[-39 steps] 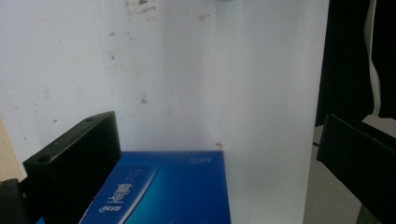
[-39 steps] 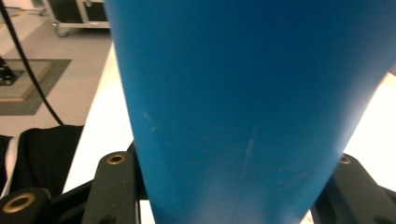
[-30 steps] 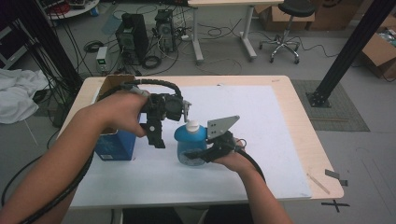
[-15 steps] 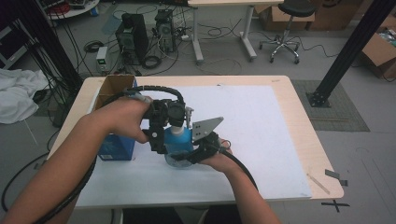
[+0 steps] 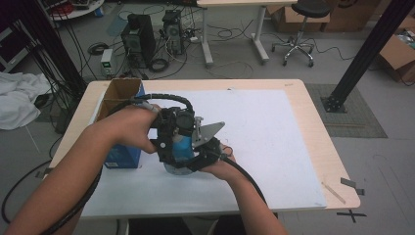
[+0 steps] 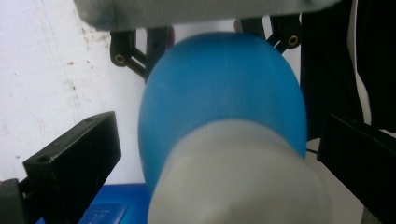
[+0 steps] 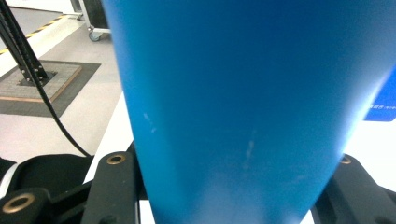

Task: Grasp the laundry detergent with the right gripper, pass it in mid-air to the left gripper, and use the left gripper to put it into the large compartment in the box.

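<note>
White sheeting (image 5: 274, 142) is spread over a pale wooden table (image 5: 313, 107), beyond which a grey floor is strewn with cables, computer towers (image 5: 139, 36) and a wheeled stool (image 5: 293, 29). To the outside of the left gripper (image 5: 171, 142), a blue box (image 5: 120, 154) with an open cardboard top is seen; its white lettering cannot be read. Between the two grippers, a blue bottle (image 6: 219, 93) with a white cap (image 6: 238, 177) is found. It is clamped low on its body by the right gripper (image 5: 200, 155), while the left gripper's jaws are spread wide beside the cap without touching it.
</note>
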A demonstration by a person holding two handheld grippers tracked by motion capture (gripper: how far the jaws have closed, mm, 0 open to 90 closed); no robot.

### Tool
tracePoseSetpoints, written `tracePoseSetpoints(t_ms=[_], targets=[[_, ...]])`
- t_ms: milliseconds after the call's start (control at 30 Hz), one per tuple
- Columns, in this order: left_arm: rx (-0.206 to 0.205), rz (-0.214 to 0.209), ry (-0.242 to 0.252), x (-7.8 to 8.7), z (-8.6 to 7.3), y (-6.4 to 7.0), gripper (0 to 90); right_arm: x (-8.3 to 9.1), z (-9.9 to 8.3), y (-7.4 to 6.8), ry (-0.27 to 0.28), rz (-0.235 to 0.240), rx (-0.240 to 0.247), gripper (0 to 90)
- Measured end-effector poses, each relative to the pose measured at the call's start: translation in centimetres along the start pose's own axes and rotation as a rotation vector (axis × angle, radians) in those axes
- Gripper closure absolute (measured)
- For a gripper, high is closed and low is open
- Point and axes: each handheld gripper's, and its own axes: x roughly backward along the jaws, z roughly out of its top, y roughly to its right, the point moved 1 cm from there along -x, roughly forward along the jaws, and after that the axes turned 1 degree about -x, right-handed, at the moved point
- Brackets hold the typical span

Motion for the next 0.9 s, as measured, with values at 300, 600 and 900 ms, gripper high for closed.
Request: tracePoseSetpoints(t_ms=[300,600,900], targets=[[0.003,0.013,-0.003,-0.31,-0.12,0.07,4.4,-0.22,0.13,-0.01,-0.003,-0.003,-0.009,45.6],[-0.002,0.017,-0.007,-0.41,-0.07,0.08,12.5,-0.3,0.05,0.06,0.003,-0.014,-0.007,45.6],[0.002,0.03,-0.034,-0.6,-0.05,0.1,18.4,-0.48,-0.05,0.0,-0.007,-0.018,-0.011,45.6]])
